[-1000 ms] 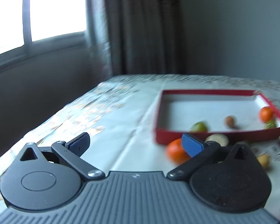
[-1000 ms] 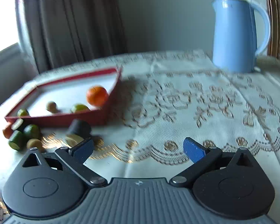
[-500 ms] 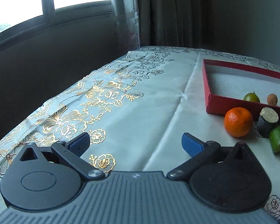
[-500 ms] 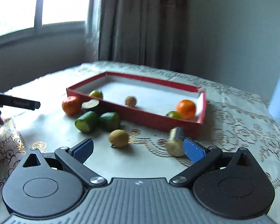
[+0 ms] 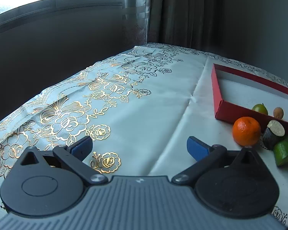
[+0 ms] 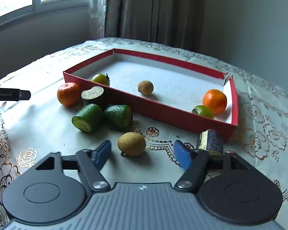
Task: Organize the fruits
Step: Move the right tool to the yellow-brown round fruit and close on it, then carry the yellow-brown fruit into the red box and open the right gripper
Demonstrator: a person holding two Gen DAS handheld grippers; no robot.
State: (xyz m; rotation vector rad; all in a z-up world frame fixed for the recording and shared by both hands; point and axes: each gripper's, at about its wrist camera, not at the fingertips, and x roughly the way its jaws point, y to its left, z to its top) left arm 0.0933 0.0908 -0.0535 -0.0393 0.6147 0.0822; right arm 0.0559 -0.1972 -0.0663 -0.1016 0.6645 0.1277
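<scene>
A red tray (image 6: 163, 106) with a white floor holds two green round fruits, a small brown fruit (image 6: 145, 87) and an orange (image 6: 214, 101). On the cloth in front of it lie another orange (image 6: 69, 94), a dark cut piece (image 6: 94, 95), two green cut pieces (image 6: 88, 117) and a dark cylinder (image 6: 211, 140). A yellow-brown fruit (image 6: 131, 143) sits just ahead of my right gripper (image 6: 143, 154). Its jaws are closing, with a gap on both sides of the fruit. My left gripper (image 5: 140, 148) is open over bare cloth, left of the orange (image 5: 246, 131) and the tray (image 5: 239, 111).
A white tablecloth with gold flowers (image 5: 105, 88) covers the table, whose edge runs along the left. A dark wall, window and curtain stand behind. A black part of the other gripper (image 6: 9, 94) reaches in from the left of the right wrist view.
The left view has swung left, from the tray to open cloth. The right view has swung from a blue kettle to the tray and loose fruits, and the right jaws have narrowed.
</scene>
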